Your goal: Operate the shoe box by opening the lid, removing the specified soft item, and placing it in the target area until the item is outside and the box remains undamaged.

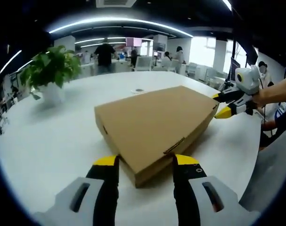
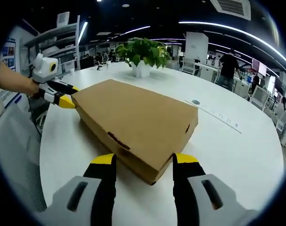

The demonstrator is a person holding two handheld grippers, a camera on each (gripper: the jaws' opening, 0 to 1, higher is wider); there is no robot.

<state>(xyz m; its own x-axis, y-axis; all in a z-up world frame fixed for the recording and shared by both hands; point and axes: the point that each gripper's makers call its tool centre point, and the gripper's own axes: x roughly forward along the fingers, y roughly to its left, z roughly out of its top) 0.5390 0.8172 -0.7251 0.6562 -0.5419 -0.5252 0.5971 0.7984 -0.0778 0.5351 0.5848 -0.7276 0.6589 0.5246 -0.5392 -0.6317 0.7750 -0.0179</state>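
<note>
A flat brown cardboard shoe box [image 1: 157,125] lies with its lid shut on a round white table [image 1: 53,141]. In the left gripper view, my left gripper [image 1: 146,162] is open, and the box's near corner sits between its yellow-tipped jaws. My right gripper [image 1: 230,104] reaches in from the right at the opposite corner. In the right gripper view, the box [image 2: 138,120] points a corner between the open jaws of my right gripper [image 2: 145,160]. My left gripper [image 2: 62,96] is at the far left corner, held by a hand. The soft item is hidden.
A potted green plant [image 1: 51,70] [image 2: 143,54] stands on the table beyond the box. A small round port [image 2: 195,101] is set into the tabletop. A grey chair [image 1: 270,174] [image 2: 15,150] stands by the table edge. Several people are in the office behind.
</note>
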